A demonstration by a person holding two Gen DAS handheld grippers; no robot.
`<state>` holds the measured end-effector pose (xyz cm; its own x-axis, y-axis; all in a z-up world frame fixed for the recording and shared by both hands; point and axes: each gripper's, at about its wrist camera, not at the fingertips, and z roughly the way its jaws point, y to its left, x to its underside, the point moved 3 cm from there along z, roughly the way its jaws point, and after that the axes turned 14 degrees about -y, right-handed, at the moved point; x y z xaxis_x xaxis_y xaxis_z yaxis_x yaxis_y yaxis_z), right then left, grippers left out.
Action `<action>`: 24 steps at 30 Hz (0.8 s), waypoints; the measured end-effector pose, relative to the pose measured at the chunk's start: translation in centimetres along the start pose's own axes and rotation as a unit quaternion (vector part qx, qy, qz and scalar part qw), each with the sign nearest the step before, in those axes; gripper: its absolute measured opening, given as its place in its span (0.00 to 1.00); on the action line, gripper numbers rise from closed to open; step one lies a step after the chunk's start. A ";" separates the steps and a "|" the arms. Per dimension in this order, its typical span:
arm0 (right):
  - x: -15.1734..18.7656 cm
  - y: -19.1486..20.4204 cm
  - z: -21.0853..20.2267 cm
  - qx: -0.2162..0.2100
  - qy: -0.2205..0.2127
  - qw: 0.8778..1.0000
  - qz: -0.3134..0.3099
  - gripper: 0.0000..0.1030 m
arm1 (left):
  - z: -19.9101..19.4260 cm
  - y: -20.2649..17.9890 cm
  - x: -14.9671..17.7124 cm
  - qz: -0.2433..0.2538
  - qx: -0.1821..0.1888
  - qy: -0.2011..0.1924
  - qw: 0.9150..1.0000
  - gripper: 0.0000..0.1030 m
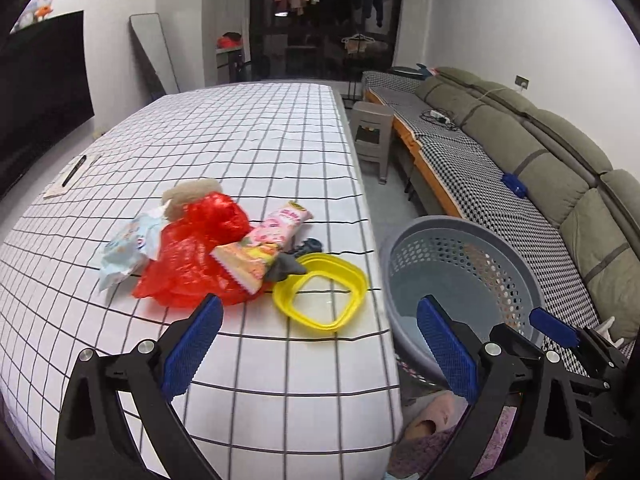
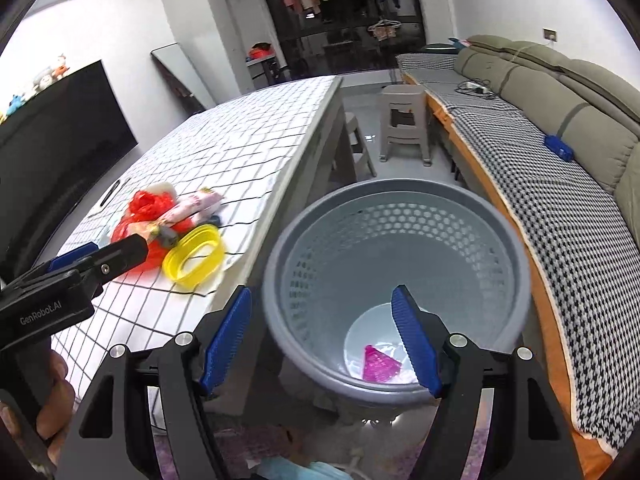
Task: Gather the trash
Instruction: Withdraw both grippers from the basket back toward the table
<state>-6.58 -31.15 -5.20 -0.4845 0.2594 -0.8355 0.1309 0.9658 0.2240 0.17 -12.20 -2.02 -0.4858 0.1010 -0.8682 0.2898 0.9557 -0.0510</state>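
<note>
- A heap of trash sits on the checked tablecloth (image 1: pixel 260 140), near the table's right-hand edge: a crumpled red plastic bag (image 1: pixel 200 256) at its centre, a pink snack wrapper (image 1: pixel 280 224) lying across its far side and an orange sawtooth-edged wrapper (image 1: pixel 244 264) resting on its near side.
- A pale blue crumpled wrapper (image 1: pixel 128 248) touches the red bag on the left; a beige wad, possibly paper (image 1: pixel 192 194), lies just behind it.
- A yellow plastic ring-shaped lid (image 1: pixel 320 296) lies flat just right of the heap, beside a small dark grey scrap (image 1: pixel 286 266) whose nature cannot be told.
- A grey perforated basket (image 2: pixel 400 216) stands on the floor just beside the table edge; a pink piece of trash (image 2: pixel 380 364) lies on its pale bottom.
- The left gripper (image 1: pixel 320 344) hovers over the near table edge, its blue pads spread wide and holding nothing, the heap just ahead of it.
- The right gripper (image 2: pixel 324 344) hangs above the basket's near rim, fingers apart and empty.
- A flat white card with a dark pen (image 1: pixel 70 176) lies on the far left of the cloth.
- A grey plastic stool (image 2: pixel 404 120) and an olive sofa (image 2: pixel 560 92) stand beyond the basket.
</note>
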 end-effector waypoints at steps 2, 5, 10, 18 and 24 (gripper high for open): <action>0.0 1.0 0.4 -0.008 0.001 1.000 -0.008 0.68 | 0.0 0.8 0.0 -0.007 -0.007 -0.001 1.000 0.93; -0.1 2.3 1.0 -0.022 0.002 1.000 -0.023 0.68 | -0.2 2.1 0.0 -0.012 -0.019 -0.003 1.000 0.93; -0.2 4.2 2.1 -0.041 0.006 0.999 -0.036 0.68 | -0.4 4.6 0.0 -0.018 -0.043 -0.005 0.999 0.94; -0.3 7.6 4.4 -0.070 0.018 0.995 -0.063 0.71 | 0.0 8.1 0.5 -0.029 -0.076 0.002 0.997 0.94; -0.3 9.1 6.5 -0.083 0.030 0.993 -0.078 0.76 | 0.2 10.4 1.1 -0.032 -0.098 0.007 0.995 0.94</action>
<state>0.40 -22.45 -6.15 -0.5394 0.1012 -0.8360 -0.0911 0.9799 0.1773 2.83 -2.23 -3.58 -0.5105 0.0401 -0.8590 0.0920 0.9957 -0.0082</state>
